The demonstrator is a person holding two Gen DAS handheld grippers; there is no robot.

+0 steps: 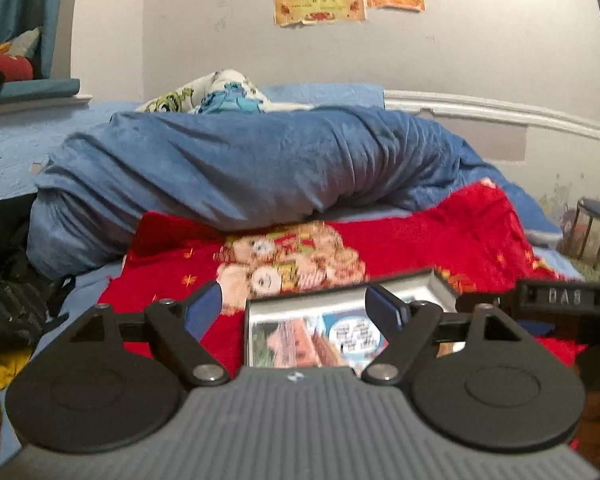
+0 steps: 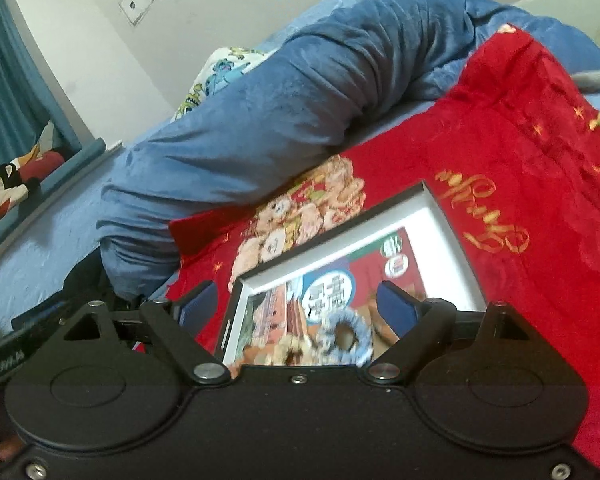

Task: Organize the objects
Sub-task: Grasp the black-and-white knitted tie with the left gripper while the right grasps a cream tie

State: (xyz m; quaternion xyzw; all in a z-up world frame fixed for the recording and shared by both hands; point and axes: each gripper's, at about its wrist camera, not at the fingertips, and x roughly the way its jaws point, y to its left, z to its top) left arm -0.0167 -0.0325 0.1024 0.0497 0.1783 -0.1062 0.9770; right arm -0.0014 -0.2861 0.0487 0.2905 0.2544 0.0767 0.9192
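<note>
— So, what are we dealing with?

— Both my claws, left gripper [image 1: 294, 306] and right gripper [image 2: 298, 306], stand wide apart with nothing in them. A flat box [image 2: 340, 256] with a glossy printed lid lies on the plush red blanket [image 2: 540, 160], fluffy rings [image 2: 342, 332] on top.

— Handling?

— Probably light, stiff, slick; I'd pinch its rim. The rings look soft.

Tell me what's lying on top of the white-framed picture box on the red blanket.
Two fuzzy rings rest on the box: a light blue scrunchie and a tan one beside it. The gripper body covers the box's near edge, so anything there is hidden.
</note>
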